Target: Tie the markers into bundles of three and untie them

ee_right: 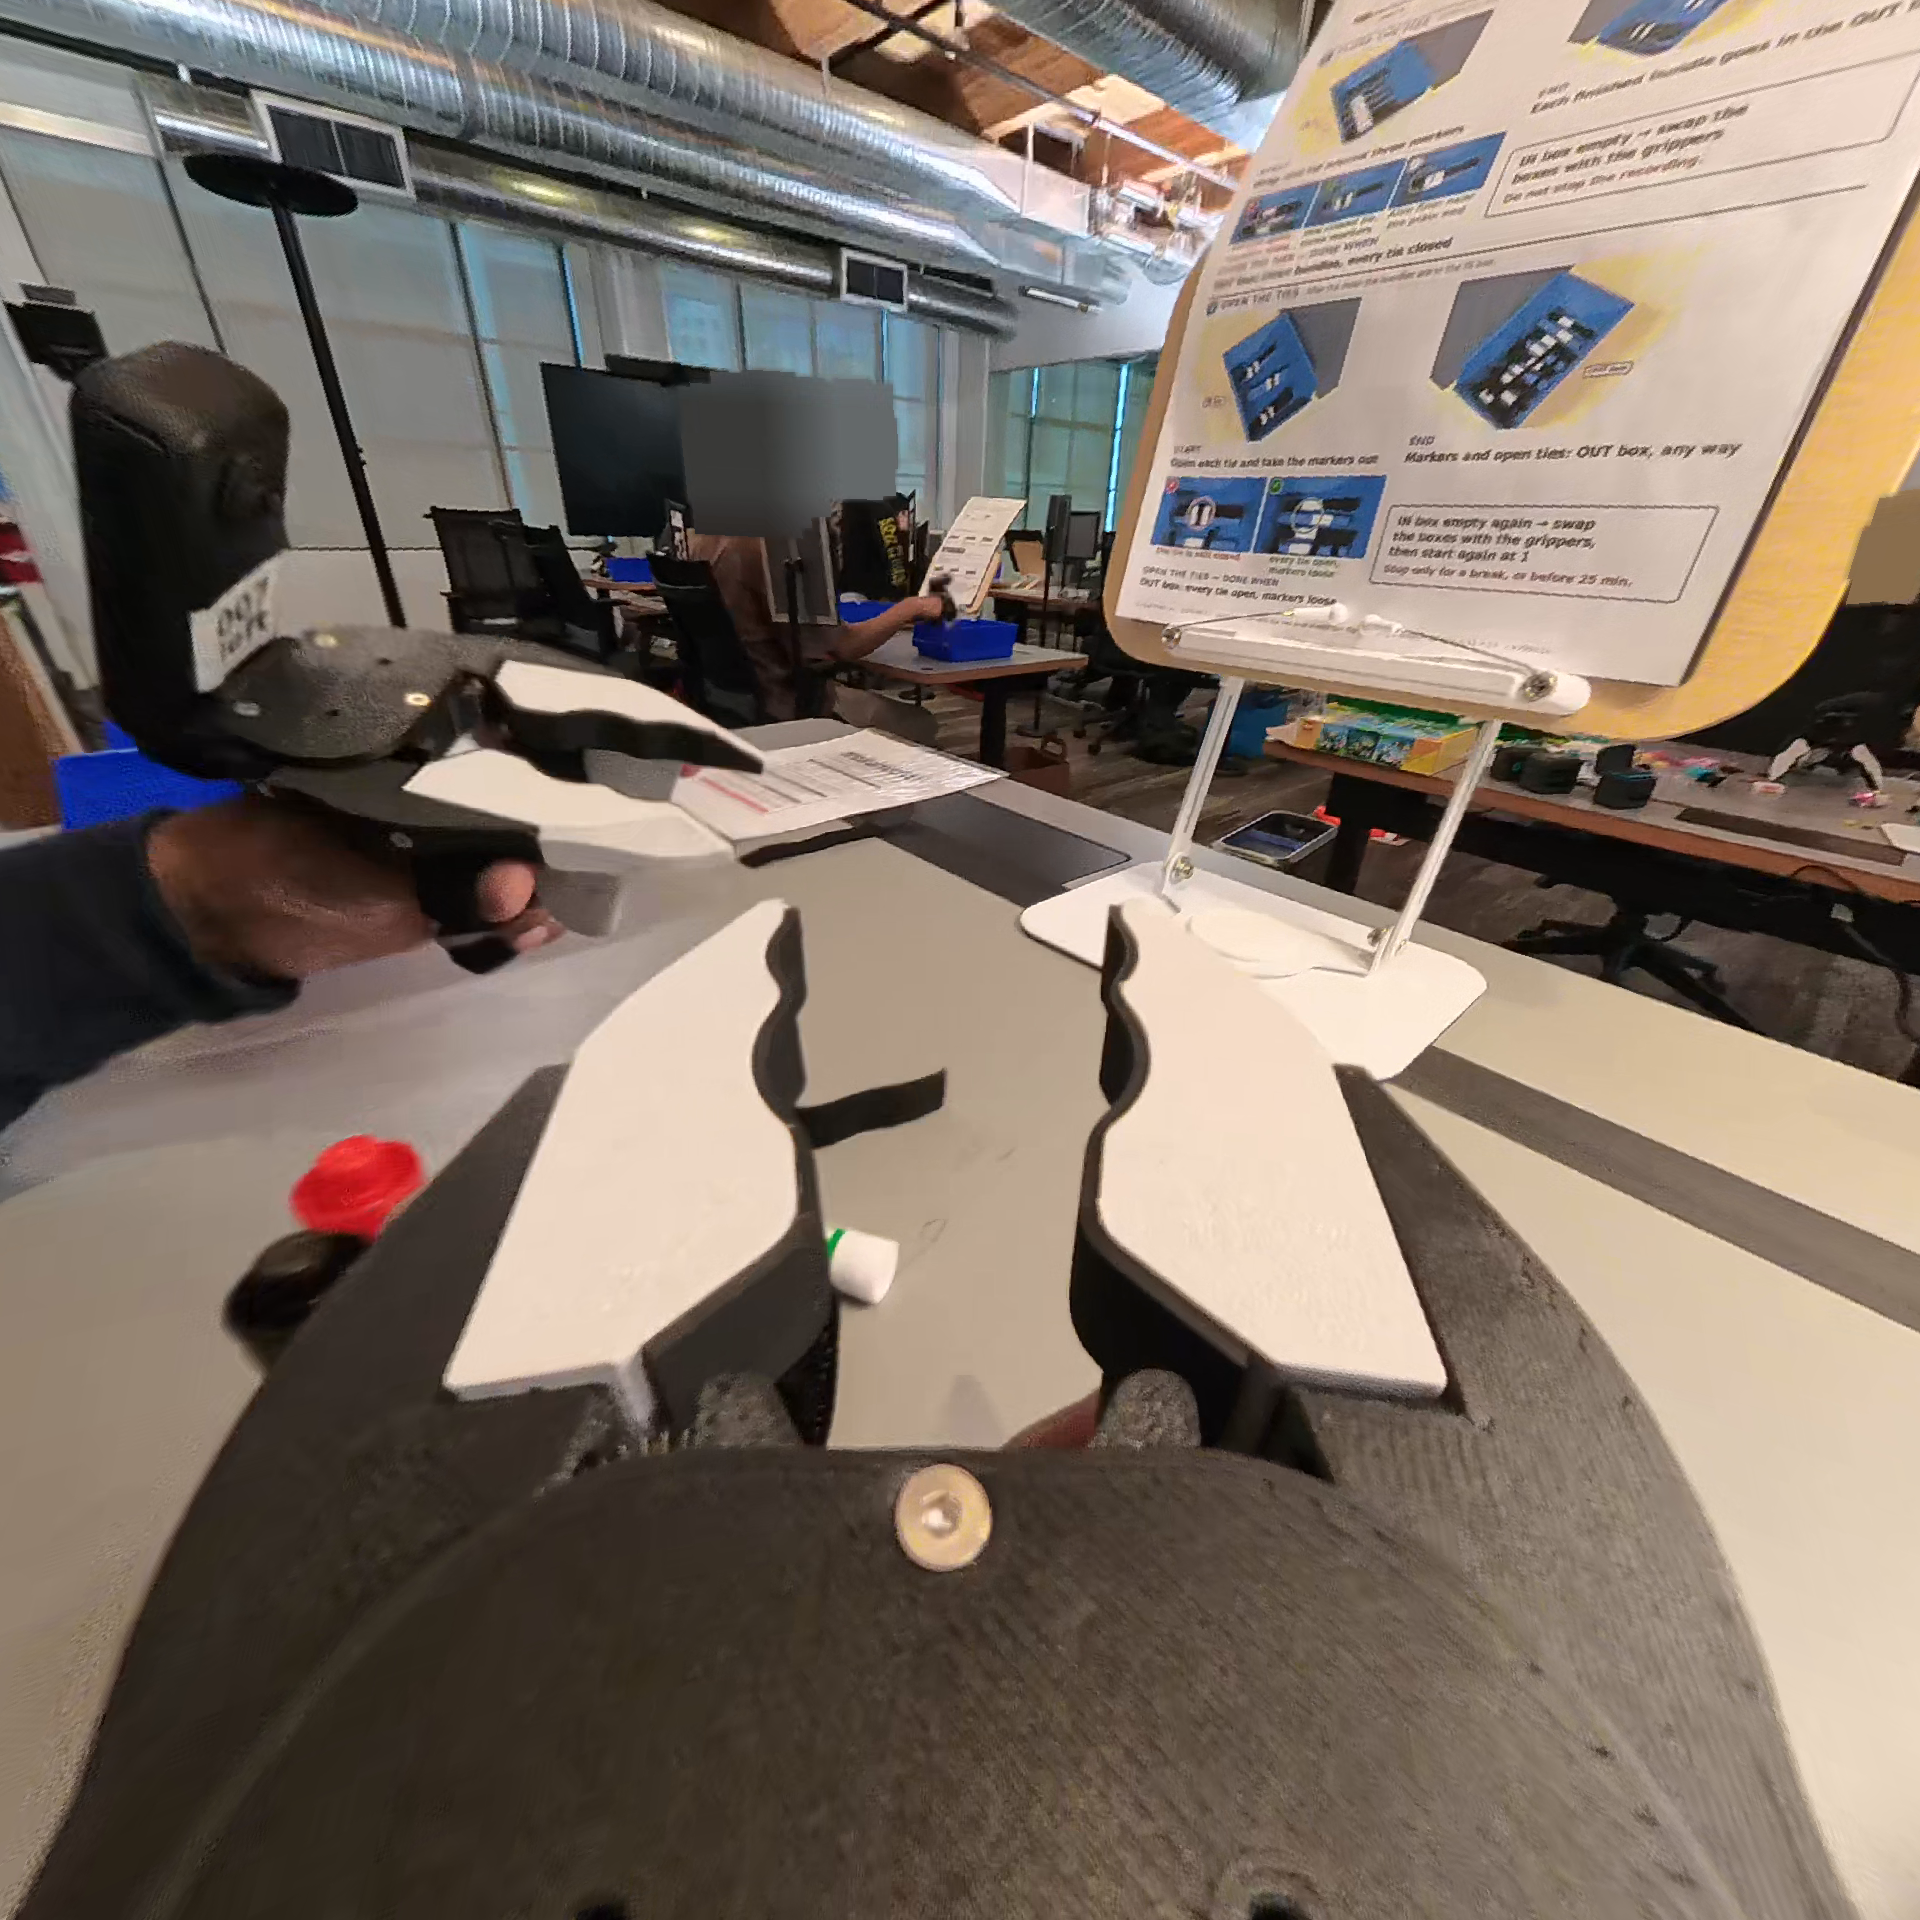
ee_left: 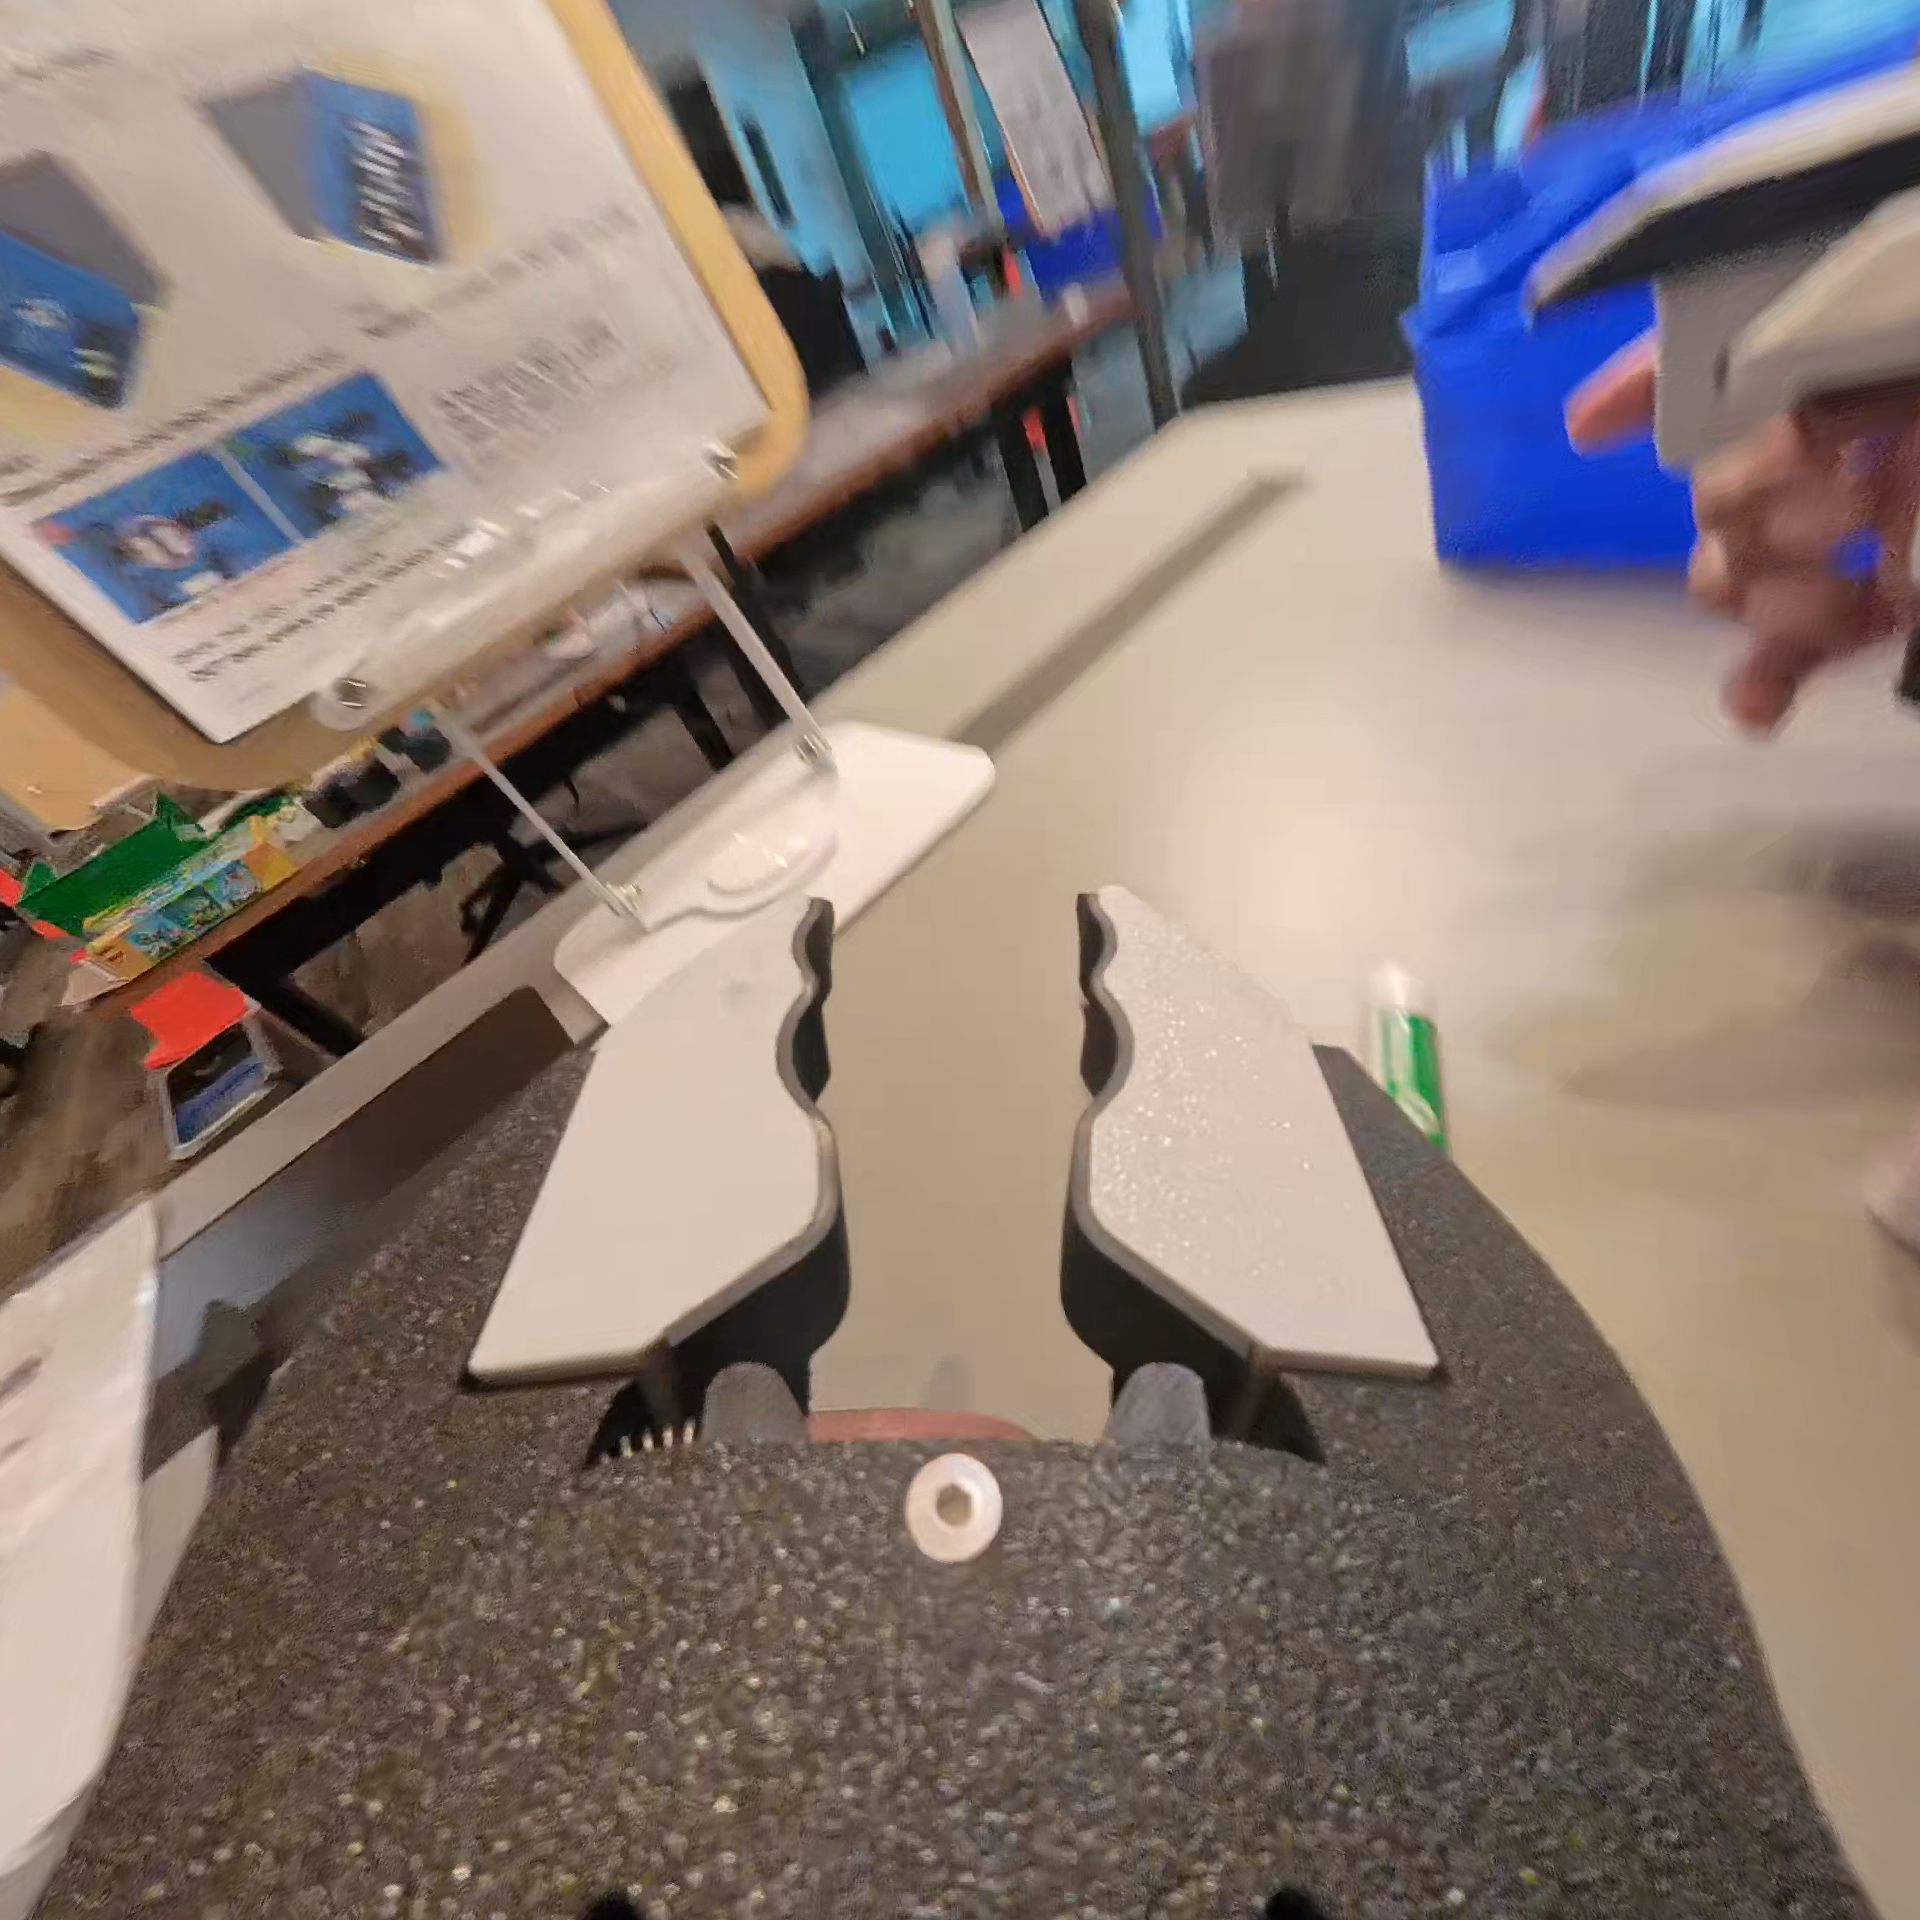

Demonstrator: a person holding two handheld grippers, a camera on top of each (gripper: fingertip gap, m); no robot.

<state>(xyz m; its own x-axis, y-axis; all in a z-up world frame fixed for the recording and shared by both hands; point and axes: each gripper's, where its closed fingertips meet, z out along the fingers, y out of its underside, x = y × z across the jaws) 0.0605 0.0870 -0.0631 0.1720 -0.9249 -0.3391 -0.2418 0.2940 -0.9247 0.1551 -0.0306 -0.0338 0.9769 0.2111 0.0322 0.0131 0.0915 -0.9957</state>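
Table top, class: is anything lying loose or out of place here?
Yes. A green-and-white marker and a black tie strap lie loose and apart on the grey table, unbundled; a red cap shows at the left. Both grippers are empty.

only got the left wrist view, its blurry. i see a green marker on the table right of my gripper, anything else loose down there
Observer: Yes, a black strap lies flat on the table, beyond the green marker.
Operator: other markers?
Observer: A red cap and a black one show left of the right gripper.
Operator: is the right gripper holding anything
Observer: No, it is open with only table between its fingers.
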